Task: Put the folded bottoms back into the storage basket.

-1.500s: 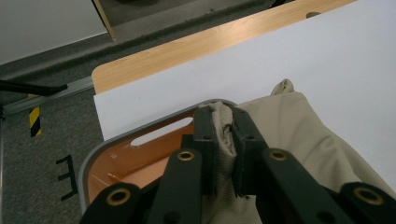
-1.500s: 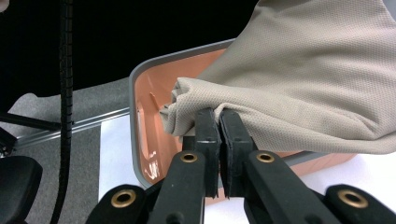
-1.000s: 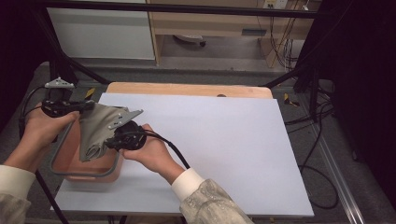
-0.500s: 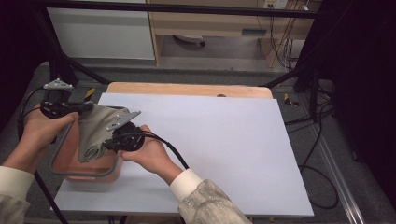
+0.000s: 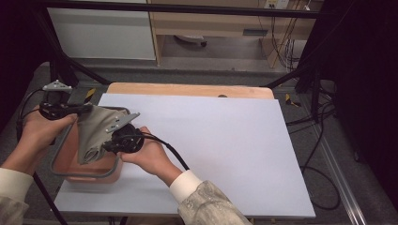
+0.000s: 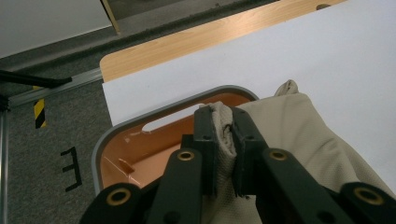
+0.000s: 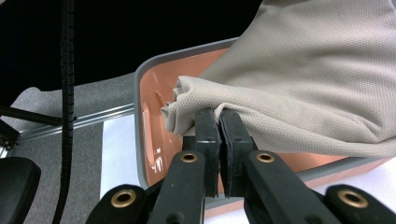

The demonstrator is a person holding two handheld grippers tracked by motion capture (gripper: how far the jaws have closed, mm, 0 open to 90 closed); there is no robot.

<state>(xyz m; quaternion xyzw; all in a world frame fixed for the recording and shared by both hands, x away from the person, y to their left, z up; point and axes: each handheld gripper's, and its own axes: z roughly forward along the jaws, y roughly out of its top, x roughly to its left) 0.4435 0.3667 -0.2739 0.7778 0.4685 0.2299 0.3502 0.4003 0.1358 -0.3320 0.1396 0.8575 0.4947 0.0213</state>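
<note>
Both grippers grip one beige cloth [image 5: 96,131] over an orange bin [image 5: 70,154] at the lower left of the high view. From my remote seat I see the left gripper [image 5: 70,110] at the far left of that frame, held in the person's left hand [image 5: 40,133], pinching the cloth's upper edge. In the left gripper view its jaws are nearly together, with a fold of the cloth [image 6: 224,130] squeezed between them at the centre of the frame; the bin's grey rim [image 6: 154,116] curves just behind.

Right of it in the high view, the right gripper [image 5: 105,147] sits in the right hand [image 5: 150,157], clamped on the cloth's lower part. In the right gripper view the jaws are pressed narrow on a bunched corner of the cloth [image 7: 196,100], which spreads toward the upper right of the frame, above the bin's orange inner wall [image 7: 154,98].

The bin stands on a white table surface [image 5: 225,140], at its lower left corner, with the cloth hanging partly into it.
</note>
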